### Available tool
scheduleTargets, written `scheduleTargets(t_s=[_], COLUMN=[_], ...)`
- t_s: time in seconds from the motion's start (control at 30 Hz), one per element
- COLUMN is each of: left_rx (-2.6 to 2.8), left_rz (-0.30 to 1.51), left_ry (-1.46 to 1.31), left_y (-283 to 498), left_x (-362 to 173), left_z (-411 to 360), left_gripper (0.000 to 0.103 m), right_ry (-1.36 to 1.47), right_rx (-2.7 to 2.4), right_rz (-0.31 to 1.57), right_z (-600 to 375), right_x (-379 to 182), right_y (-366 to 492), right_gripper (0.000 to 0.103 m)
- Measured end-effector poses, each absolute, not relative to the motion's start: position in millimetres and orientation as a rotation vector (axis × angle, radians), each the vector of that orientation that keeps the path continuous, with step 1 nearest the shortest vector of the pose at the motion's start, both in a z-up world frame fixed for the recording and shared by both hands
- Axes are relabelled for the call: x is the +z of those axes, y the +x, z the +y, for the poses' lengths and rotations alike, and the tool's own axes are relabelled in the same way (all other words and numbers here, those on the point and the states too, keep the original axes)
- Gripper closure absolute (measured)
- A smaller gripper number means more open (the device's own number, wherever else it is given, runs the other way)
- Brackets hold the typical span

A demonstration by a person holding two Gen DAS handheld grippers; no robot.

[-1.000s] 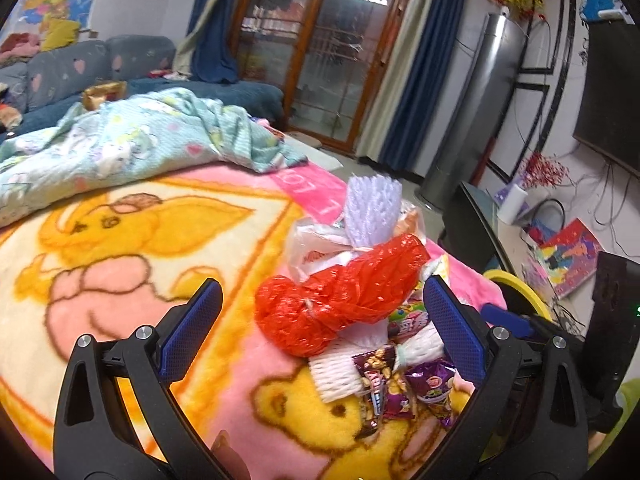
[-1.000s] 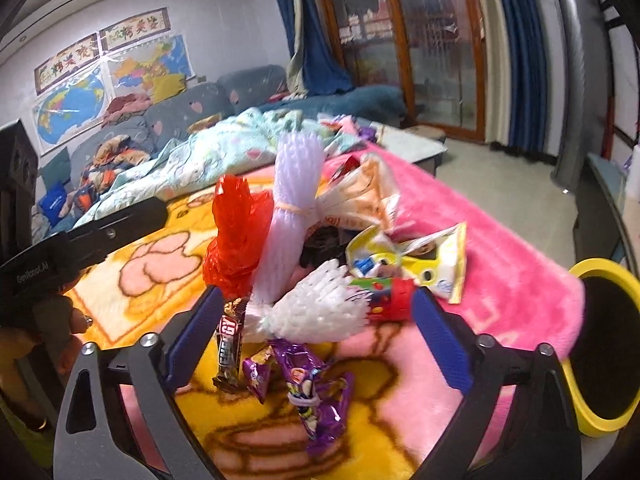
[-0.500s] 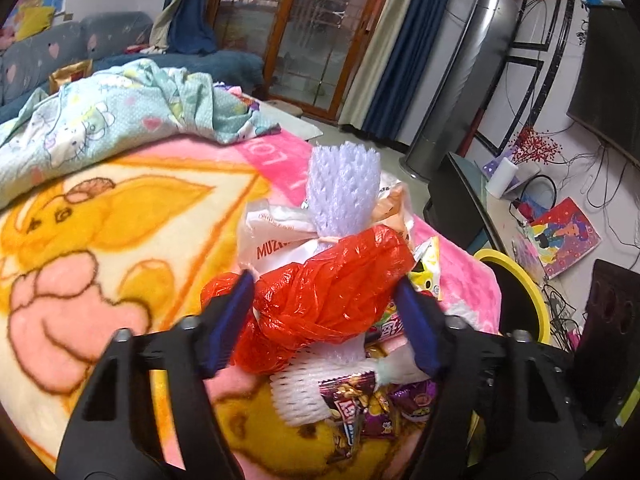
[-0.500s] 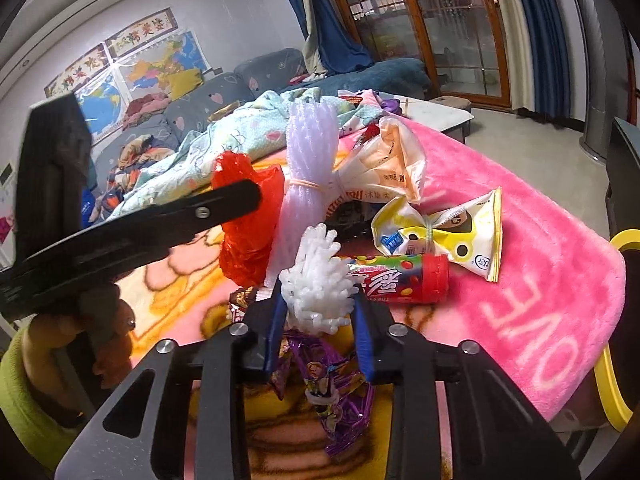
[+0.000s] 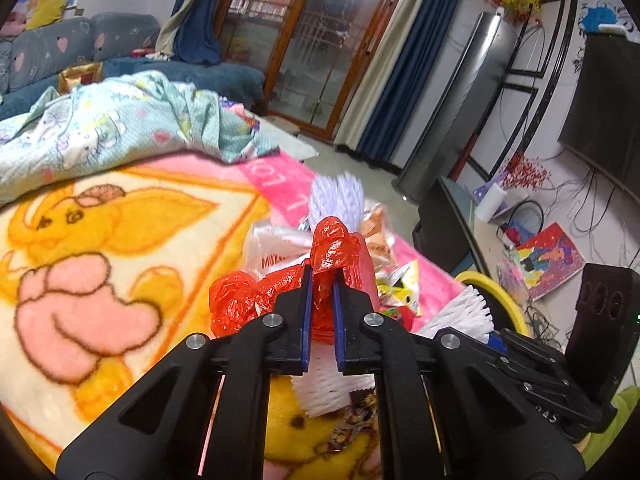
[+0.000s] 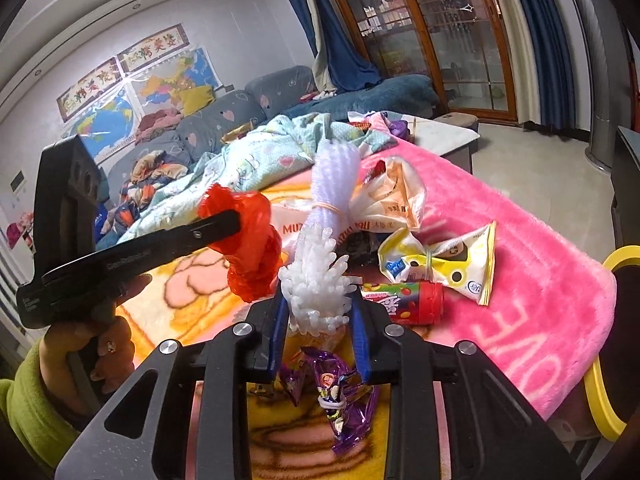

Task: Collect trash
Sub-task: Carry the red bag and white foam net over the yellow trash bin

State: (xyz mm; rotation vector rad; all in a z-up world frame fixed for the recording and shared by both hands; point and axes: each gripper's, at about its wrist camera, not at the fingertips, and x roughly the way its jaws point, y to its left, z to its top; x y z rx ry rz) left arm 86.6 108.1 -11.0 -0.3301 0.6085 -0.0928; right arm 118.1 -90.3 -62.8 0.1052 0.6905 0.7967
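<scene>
Trash lay piled on the pink and yellow cartoon blanket (image 6: 532, 280), beside the yellow-rimmed bin (image 6: 600, 380). The left gripper (image 5: 320, 280) was clamped on the red plastic bag (image 5: 256, 296), raised above the pile. The right gripper (image 6: 320, 312) was closed around the white foam net (image 6: 316, 284), with 2 purple wrappers (image 6: 340, 396) below it.

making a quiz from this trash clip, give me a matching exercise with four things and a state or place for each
Things:
1. red plastic bag
2. white foam net
3. purple wrapper
4. red candy tube

States:
A. lies on the blanket under the right tongs
B. pinched in the left tongs
C. lies by the yellow packet, ungripped
D. gripped by the right tongs

Pairs: 1-B, 2-D, 3-A, 4-C
</scene>
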Motion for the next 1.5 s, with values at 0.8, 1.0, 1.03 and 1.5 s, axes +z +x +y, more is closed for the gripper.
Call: scheduleTargets(t_s=[0.8, 1.0, 1.03, 1.5], left_rx=[-0.162, -0.185, -0.191, -0.285], left_rz=[0.51, 0.52, 0.521, 0.543], left_ry=[-0.288, -0.271, -0.268, -0.202], left_y=[68, 73, 74, 95], left_x=[30, 28, 28, 24], left_z=[76, 63, 60, 6], left_gripper=[0.099, 0.099, 0.099, 0.099], right_ry=[0.186, 0.201, 0.201, 0.24], right_rx=[0.721, 0.647, 0.631, 0.457], right_rz=[0.611, 0.595, 0.588, 0.515], right_z=[-154, -179, -184, -238], right_x=[-22, -15, -14, -3], right_y=[105, 109, 110, 122], right_gripper=[0.077, 0.077, 0.077, 0.077])
